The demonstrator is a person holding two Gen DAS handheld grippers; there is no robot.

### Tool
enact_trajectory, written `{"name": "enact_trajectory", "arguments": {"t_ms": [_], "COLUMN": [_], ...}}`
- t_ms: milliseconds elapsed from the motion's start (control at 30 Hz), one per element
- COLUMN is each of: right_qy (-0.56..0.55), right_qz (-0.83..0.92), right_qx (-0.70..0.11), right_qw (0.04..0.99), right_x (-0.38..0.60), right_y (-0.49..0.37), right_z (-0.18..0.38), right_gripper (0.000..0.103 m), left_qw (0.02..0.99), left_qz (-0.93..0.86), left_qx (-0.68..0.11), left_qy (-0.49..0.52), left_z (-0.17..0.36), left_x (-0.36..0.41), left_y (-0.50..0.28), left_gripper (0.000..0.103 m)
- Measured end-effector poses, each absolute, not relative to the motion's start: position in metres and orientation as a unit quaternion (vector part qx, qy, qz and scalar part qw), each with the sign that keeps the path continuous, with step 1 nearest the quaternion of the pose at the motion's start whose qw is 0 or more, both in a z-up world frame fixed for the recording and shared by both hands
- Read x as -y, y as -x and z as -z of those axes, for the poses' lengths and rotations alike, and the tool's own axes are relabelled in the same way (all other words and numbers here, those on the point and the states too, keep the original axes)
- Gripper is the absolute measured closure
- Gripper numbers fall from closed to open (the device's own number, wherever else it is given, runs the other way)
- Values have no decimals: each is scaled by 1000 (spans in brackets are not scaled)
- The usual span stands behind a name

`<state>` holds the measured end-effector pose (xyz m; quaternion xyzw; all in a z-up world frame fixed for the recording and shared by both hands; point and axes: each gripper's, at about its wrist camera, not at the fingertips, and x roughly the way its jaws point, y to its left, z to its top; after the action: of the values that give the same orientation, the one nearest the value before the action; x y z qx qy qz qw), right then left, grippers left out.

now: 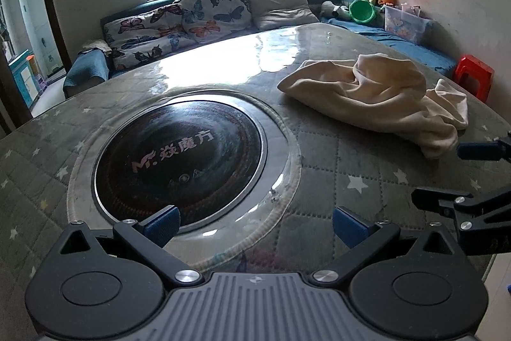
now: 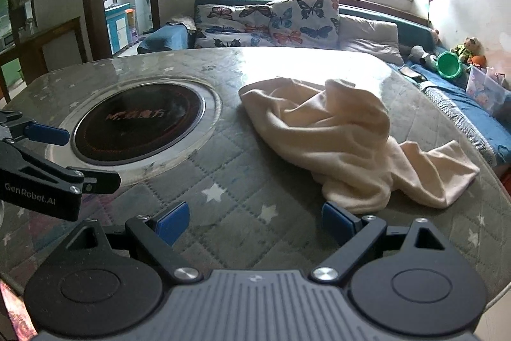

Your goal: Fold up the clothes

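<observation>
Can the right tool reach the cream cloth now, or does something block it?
Probably yes. The right tool is open and empty, and the cloth lies crumpled on the table just ahead, its near edge close to one finger. Nothing stands between them.

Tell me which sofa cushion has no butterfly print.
The plain beige cushion, at the right end of the row on the sofa under the window. The two cushions left of it, one upright and one lying long, are covered in coloured butterflies.
</observation>
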<state>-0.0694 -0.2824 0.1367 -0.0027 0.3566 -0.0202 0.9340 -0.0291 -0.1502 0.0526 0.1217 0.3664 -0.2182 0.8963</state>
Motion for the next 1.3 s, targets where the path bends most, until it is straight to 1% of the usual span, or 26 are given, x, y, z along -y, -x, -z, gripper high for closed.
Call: {"name": "enact_trajectory", "arguments": {"t_ms": [800,900,1000,1133,1200,1300], "right_qy": [20,22,22,22,25,34], "right_qz": [79,85,94,101,103,107], "right_qx": [-328,-321,-313,-310,-310,-316], "right_qw": [941,943,945,945,945,942], "right_x": [337,342,351,361,364,367], "right_y": [14,6,-8,-26,-33,-43], "right_z": [-147,-149,-150,-147,-143,-138], "right_gripper": [15,17,20,30,33,43], "left_qw": [885,884,884,883,883,882], "left_qz": [238,236,233,229,225,219], "left_qx": [-374,-377,-380,-384,-387,-391], "left_qy": [-144,-143,-142,-143,-144,-144], "left_z": [-51,-50,-50,-47,-44,-42], "left_x": [205,207,207,205,203,199], "left_y": [-17,-23,-27,-29,-31,-32], "left_gripper": [0,0,0,0,0,0]}}
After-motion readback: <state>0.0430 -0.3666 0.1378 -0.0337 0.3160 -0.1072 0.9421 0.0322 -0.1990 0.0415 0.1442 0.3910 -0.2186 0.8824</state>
